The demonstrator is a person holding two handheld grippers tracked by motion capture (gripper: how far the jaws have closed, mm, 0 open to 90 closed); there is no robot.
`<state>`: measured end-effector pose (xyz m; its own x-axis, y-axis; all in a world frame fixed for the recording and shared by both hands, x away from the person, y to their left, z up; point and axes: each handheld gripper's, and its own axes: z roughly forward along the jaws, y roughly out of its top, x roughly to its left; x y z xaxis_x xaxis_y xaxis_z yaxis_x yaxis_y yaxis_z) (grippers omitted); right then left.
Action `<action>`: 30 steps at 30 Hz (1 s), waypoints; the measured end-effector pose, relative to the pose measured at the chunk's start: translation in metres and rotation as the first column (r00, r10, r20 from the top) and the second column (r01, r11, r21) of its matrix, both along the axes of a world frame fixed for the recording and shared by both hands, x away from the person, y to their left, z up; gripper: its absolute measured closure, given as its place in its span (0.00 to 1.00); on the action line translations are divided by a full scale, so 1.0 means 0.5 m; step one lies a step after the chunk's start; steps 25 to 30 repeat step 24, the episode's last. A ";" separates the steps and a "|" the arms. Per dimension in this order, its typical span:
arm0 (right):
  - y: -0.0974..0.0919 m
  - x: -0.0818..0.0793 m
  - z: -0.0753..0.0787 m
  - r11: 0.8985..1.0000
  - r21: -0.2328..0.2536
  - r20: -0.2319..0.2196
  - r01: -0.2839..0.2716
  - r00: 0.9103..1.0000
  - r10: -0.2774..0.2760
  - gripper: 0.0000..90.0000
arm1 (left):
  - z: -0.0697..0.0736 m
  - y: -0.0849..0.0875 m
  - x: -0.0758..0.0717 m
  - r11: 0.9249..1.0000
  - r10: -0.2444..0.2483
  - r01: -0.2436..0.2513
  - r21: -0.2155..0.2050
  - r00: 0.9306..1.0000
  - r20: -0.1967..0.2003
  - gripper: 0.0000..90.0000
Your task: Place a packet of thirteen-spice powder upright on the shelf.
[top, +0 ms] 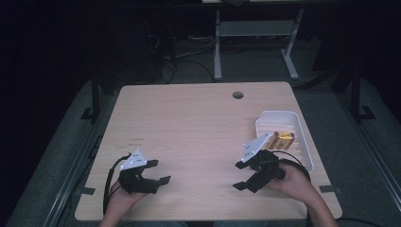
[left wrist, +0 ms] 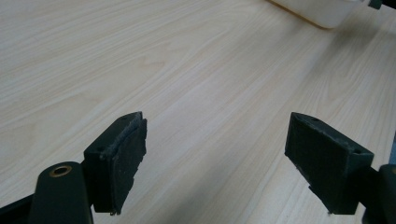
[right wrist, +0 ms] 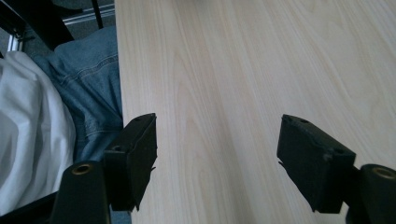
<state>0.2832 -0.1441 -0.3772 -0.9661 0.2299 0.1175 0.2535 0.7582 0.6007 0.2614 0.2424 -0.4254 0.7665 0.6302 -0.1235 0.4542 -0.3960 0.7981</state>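
My left gripper [top: 160,171] rests low over the near left part of the light wooden table [top: 189,123], held in a hand, jaws pointing right. In the left gripper view it [left wrist: 215,158] stands open with bare wood between the pads. My right gripper [top: 238,175] sits at the near right, jaws pointing left toward the other one. The right gripper view shows it [right wrist: 217,158] open, nothing between its jaws, close above the table by the near edge.
A white tray [top: 283,116] stands at the right edge behind my right gripper, holding a yellow and orange box [top: 282,139]; its corner [left wrist: 317,9] shows in the left gripper view. A cable hole [top: 238,95] lies at the far side. The person's jeans [right wrist: 93,93] border the near edge.
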 end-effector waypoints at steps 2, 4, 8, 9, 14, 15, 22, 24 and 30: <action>0.006 0.001 -0.003 1.000 -0.001 0.002 -0.003 1.000 0.003 0.31 | 0.001 -0.001 -0.001 1.000 -0.002 0.002 0.000 1.000 0.003 0.22; 0.025 0.003 -0.011 1.000 0.001 -0.008 -0.016 1.000 0.016 0.31 | 0.001 -0.001 -0.001 1.000 -0.002 0.002 0.003 1.000 0.004 0.22; 0.049 0.001 -0.022 1.000 -0.002 -0.018 -0.030 0.999 0.030 0.32 | 0.003 0.000 -0.002 1.000 0.001 -0.001 0.002 1.000 0.011 0.22; 0.049 0.001 -0.022 1.000 -0.002 -0.018 -0.030 0.999 0.030 0.32 | 0.003 0.000 -0.002 1.000 0.001 -0.001 0.002 1.000 0.011 0.22; 0.075 -0.003 -0.035 0.999 -0.008 -0.015 -0.035 0.999 0.035 0.31 | 0.003 -0.001 -0.002 1.000 -0.003 0.003 0.006 1.000 0.009 0.22; 0.075 -0.003 -0.035 0.999 -0.008 -0.015 -0.035 0.999 0.035 0.31 | 0.003 -0.001 -0.002 1.000 -0.003 0.003 0.006 1.000 0.009 0.22; 0.078 -0.007 -0.044 0.999 0.029 -0.027 0.014 1.000 -0.013 0.29 | 0.005 -0.001 -0.003 1.000 -0.004 0.004 0.001 1.000 0.016 0.22; 0.079 -0.007 -0.050 0.999 0.037 -0.035 0.022 0.999 -0.020 0.26 | 0.003 -0.004 -0.002 1.000 -0.009 0.009 0.005 1.000 0.014 0.22; 0.079 -0.007 -0.050 0.999 0.037 -0.035 0.022 0.999 -0.020 0.26 | 0.003 -0.004 -0.002 1.000 -0.009 0.009 0.005 1.000 0.014 0.22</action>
